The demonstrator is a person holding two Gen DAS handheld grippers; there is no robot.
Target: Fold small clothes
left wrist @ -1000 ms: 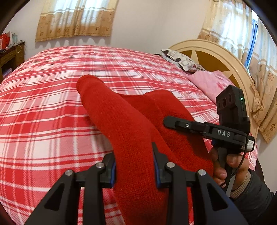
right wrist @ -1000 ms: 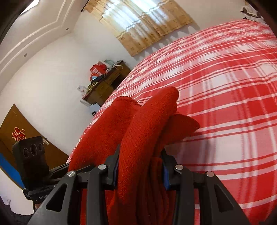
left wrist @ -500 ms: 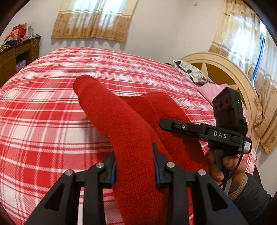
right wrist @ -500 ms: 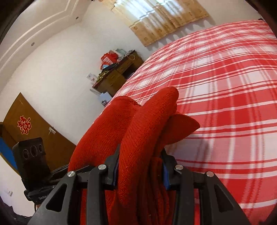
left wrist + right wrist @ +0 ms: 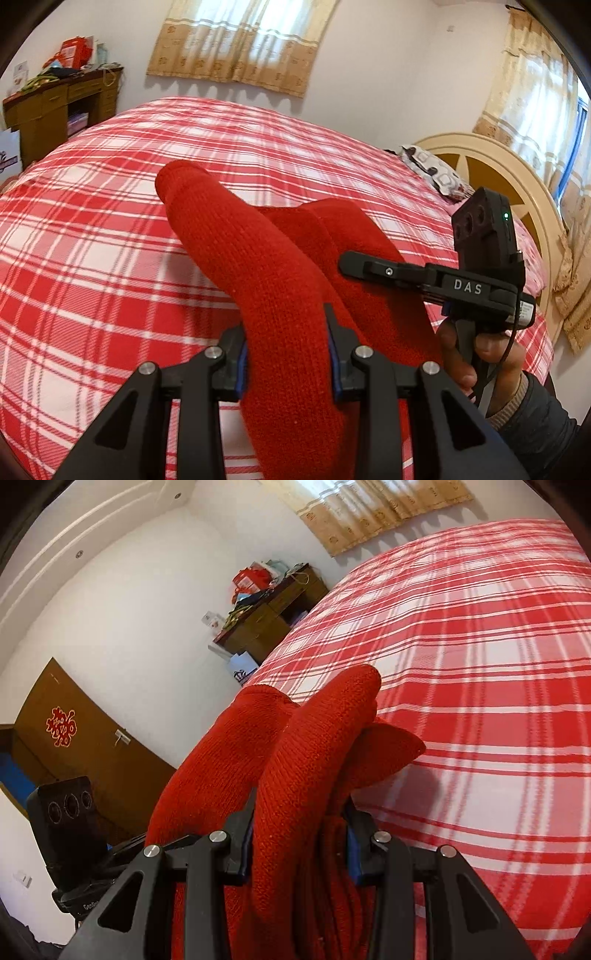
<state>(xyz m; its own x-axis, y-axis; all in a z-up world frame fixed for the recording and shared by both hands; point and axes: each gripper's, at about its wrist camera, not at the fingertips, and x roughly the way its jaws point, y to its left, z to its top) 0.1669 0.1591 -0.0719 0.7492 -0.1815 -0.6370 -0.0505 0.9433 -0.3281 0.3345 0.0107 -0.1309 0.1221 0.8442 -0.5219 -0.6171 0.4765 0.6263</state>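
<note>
Both grippers had swung sideways across the bed [image 5: 110, 258] since the earlier frames: the desk [image 5: 55, 107] slid further into the left wrist view, and the door [image 5: 74, 746] came further into the right one, while the red knit [image 5: 266, 280] kept the same shape between the jaws

The left gripper [image 5: 288, 354] was clamped on a thick roll of the knit, its blue pads pressed into the wool on either side. The right gripper [image 5: 299, 842] was likewise closed on a bunched fold of the same garment, several layers gathered between its pads. In the left view the right gripper showed side-on, held by a hand [image 5: 476, 354] in a dark sleeve, its fingers hidden in the wool

The knit hung lifted off the bed, stretched between the two grips, with its free rolled ends pointing forward over the plaid cover. Holding it by two points kept the fabric taut and off the cover, probably so that it could be carried to a clear patch and laid flat for a fold. Which part of the garment each gripper held I could not tell, since the wool was bunched. No fold looked finished; the task seemed to be at an early, carrying stage
</note>
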